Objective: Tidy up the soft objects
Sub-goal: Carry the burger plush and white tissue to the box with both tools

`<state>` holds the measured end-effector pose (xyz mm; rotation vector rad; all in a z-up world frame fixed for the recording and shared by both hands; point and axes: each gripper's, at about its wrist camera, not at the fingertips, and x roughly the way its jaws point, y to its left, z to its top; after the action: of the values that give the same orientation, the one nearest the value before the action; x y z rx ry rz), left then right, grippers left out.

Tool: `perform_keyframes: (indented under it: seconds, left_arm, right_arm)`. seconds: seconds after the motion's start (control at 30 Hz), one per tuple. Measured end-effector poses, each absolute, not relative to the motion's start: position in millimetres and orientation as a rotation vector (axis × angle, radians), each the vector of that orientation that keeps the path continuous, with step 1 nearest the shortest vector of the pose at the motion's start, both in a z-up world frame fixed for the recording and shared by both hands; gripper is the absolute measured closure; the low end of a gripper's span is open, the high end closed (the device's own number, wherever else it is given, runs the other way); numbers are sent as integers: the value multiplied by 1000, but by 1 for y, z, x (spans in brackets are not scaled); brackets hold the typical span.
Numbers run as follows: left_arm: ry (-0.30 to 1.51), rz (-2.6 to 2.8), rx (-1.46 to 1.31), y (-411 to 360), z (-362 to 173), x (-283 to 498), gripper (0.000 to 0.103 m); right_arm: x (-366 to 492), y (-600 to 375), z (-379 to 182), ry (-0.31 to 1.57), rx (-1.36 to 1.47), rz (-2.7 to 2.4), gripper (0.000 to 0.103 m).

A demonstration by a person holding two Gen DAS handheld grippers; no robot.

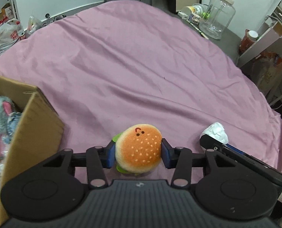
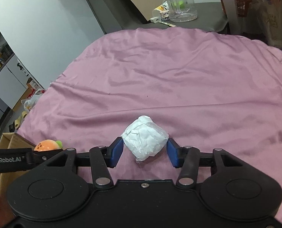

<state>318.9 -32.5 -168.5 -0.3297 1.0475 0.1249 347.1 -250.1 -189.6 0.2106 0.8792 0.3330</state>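
My left gripper [image 1: 138, 153] is shut on an orange plush burger [image 1: 139, 149] with green felt lettuce, its blue pads pressing both sides, above the pink sheet. My right gripper [image 2: 144, 150] is shut on a crumpled white wrapped bundle [image 2: 145, 139] held between its blue pads. The burger also shows at the left of the right wrist view [image 2: 47, 144], and the white bundle shows at the right of the left wrist view [image 1: 216, 132]. A cardboard box [image 1: 32, 125] at the left holds a grey and pink plush toy [image 1: 0, 121].
A pink sheet [image 1: 141, 66] covers the table. A clear plastic jar [image 1: 216, 15] and small clutter stand on a grey surface at the far right. Plastic bags [image 1: 4, 36] and a bottle sit beyond the far left edge. Shelves stand at the right.
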Motion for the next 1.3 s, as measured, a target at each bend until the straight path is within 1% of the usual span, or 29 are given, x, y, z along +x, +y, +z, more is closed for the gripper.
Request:
perform_keyframes:
  seconds: [0.53, 0.97, 1.3]
  left_arm:
    - [982, 60, -325, -12, -105, 262, 57]
    - [919, 99, -380, 43, -68, 217, 57]
    - [918, 123, -406, 94, -51, 193, 57]
  right_arm:
    - [277, -232, -122, 811, 212, 354, 54]
    - [234, -190, -76, 776, 214, 380, 54]
    - [213, -144, -54, 768, 196, 415, 54]
